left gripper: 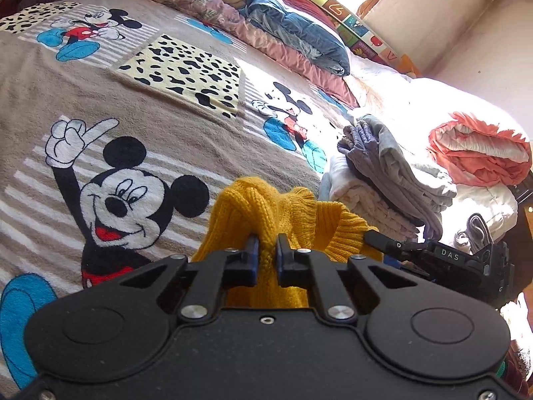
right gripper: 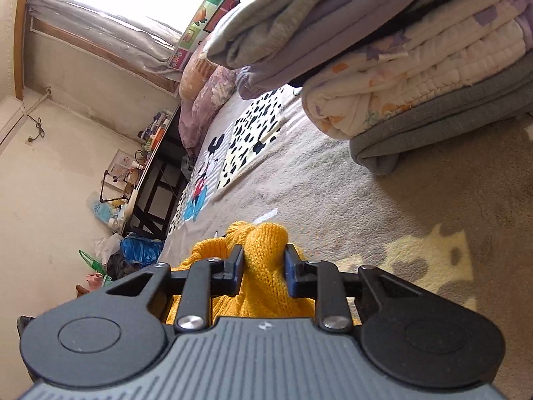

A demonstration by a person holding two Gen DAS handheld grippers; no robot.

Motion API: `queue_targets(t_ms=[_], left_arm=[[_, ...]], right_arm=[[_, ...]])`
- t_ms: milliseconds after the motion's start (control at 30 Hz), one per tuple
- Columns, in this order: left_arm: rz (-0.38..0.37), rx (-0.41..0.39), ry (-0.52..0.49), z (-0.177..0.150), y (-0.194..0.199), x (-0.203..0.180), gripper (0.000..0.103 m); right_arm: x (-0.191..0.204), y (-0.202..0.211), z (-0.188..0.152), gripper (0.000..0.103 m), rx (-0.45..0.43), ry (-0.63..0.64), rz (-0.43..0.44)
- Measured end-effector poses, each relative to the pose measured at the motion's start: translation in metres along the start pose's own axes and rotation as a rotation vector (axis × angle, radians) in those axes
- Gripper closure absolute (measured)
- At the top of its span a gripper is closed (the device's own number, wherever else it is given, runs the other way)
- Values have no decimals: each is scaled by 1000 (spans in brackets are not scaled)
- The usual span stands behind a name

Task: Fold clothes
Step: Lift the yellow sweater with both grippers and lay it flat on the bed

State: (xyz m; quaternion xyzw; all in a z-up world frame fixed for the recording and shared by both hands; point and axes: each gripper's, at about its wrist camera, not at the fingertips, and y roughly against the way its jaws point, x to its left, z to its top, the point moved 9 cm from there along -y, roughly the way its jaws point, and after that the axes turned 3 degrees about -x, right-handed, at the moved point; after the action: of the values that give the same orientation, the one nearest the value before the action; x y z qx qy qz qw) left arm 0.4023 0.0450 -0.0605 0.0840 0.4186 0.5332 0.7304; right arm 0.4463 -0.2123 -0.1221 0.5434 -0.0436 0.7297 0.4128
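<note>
A mustard-yellow knitted sweater (left gripper: 263, 206) is bunched over the cartoon-mouse blanket (left gripper: 133, 106) on the bed. My left gripper (left gripper: 266, 245) is shut on a fold of its knit, the pads pressing the cloth from both sides. In the left wrist view the right gripper (left gripper: 376, 236) reaches in from the right, its fingertip at the sweater's ribbed edge. In the right wrist view the right gripper (right gripper: 263, 255) is shut on a thick bunch of the sweater (right gripper: 266, 240), which bulges up between its pads. The sweater's lower part is hidden under both grippers.
A stack of folded clothes (left gripper: 383, 180) stands right of the sweater; in the right wrist view the stack (right gripper: 416, 73) is just ahead. An orange-and-white bundle (left gripper: 479, 153) lies further right. Quilts and pillows (left gripper: 266, 23) line the bed's far side. A cluttered dark table (right gripper: 156, 166) stands by the wall.
</note>
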Motion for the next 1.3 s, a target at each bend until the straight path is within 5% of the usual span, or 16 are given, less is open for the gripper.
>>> queue_targets(t_ms=[267,500,767,867,1000,1300], left_arm=[[-10,-119,-97,46,52,-32,96],[54,-216,-186,106,77,-40,96],[76,-416,-282,173,98,-60,96],[70,-427,-291,160,98,-53,96],[76,-378,-275,113,90,-32,96],[100,-262,-260,-31,95,-6,96]], right_arm=[[81,29,16,81,-49,84,91],[143,37,50,82,-117,145,132],[199,32,101,82,-249,180,181],[209,33,114,82,-328,244,179],[199,31,102,82,-326,289,177],[127,54,-12,83,-218,291,101]])
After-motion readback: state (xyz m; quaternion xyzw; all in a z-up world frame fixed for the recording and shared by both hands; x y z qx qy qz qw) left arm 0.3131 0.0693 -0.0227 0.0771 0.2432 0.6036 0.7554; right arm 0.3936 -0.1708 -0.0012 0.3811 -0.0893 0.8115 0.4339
